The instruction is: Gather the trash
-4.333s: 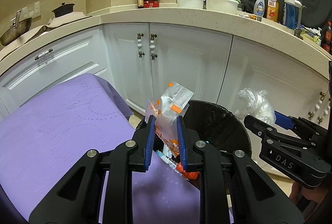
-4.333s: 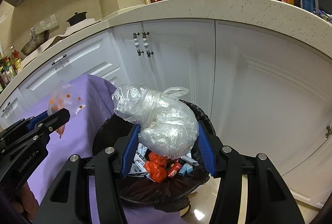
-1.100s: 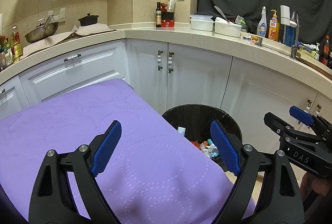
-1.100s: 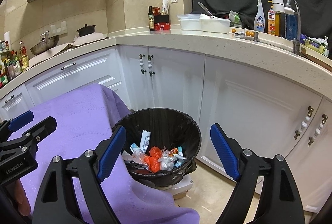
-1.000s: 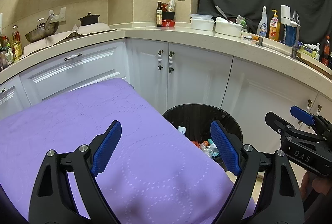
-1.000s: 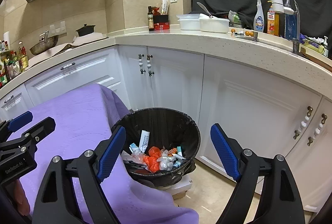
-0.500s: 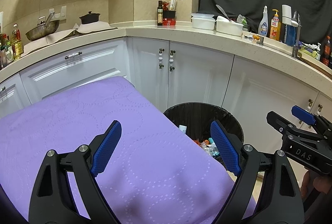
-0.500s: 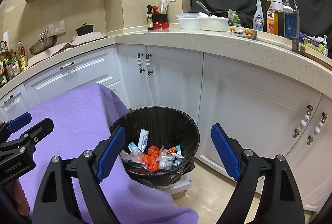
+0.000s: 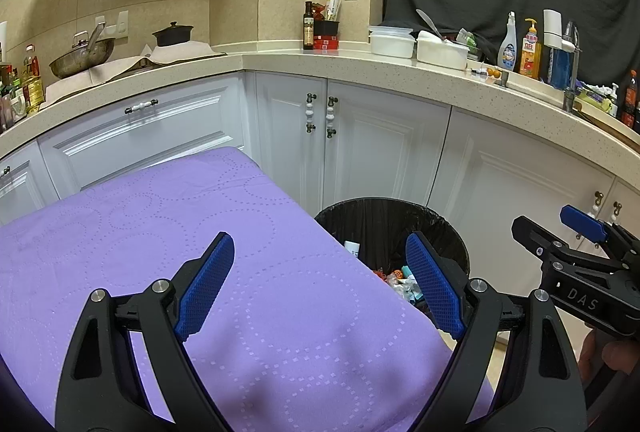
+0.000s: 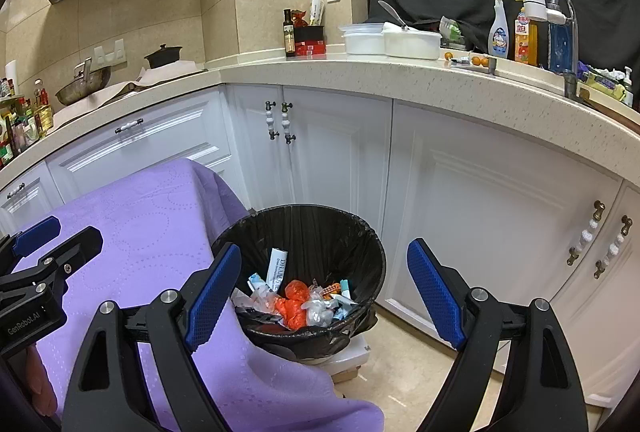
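Observation:
A black-lined trash bin [image 10: 352, 228] stands on the floor beside the purple-covered table [image 9: 160, 232]. Inside lie wrappers, an orange bag [image 10: 294, 302] and crumpled clear plastic [image 10: 318, 312]. My left gripper [image 9: 320, 280] is open and empty above the table's right part, near the bin [image 9: 436, 224]. My right gripper [image 10: 324, 290] is open and empty, held above and in front of the bin. Each gripper shows in the other's view: the right one [image 9: 576, 232] and the left one [image 10: 44, 244].
White cabinets [image 10: 336, 160] with knobbed doors curve behind the bin under a speckled counter [image 10: 400, 72]. The counter holds white containers [image 10: 412, 40], bottles [image 10: 500, 32], a faucet [image 10: 564, 16] and a wok [image 9: 80, 56]. Beige floor [image 10: 408, 372] lies right of the bin.
Since 4.3 s ago both grippers have let go of their trash, the left a snack wrapper and the right a clear plastic bag, and pulled back and up. In the last second little has moved.

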A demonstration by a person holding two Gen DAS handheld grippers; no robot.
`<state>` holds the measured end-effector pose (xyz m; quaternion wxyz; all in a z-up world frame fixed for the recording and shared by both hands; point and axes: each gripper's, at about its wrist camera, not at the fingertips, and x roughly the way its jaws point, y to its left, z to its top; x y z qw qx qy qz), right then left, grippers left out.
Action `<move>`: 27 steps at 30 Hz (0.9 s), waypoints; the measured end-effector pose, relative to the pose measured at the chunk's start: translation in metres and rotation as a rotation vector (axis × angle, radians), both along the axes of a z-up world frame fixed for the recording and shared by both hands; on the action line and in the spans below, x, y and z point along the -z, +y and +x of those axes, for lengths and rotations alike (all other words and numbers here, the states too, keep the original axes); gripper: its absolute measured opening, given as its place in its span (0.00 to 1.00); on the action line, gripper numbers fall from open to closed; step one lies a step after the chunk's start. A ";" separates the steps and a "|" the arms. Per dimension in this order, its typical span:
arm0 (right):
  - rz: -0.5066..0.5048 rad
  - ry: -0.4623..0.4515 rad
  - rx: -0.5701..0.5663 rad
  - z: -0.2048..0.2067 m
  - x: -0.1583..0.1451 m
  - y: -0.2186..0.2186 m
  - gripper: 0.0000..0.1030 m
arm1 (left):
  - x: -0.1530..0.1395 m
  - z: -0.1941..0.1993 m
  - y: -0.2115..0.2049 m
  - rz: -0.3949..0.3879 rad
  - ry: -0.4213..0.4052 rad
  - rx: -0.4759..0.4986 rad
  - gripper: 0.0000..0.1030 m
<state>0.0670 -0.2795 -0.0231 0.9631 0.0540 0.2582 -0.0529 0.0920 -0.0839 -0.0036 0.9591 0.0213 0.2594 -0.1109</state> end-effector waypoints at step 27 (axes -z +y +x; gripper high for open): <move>0.000 0.001 0.000 0.000 0.003 0.002 0.80 | 0.001 0.000 0.000 -0.001 0.000 0.000 0.83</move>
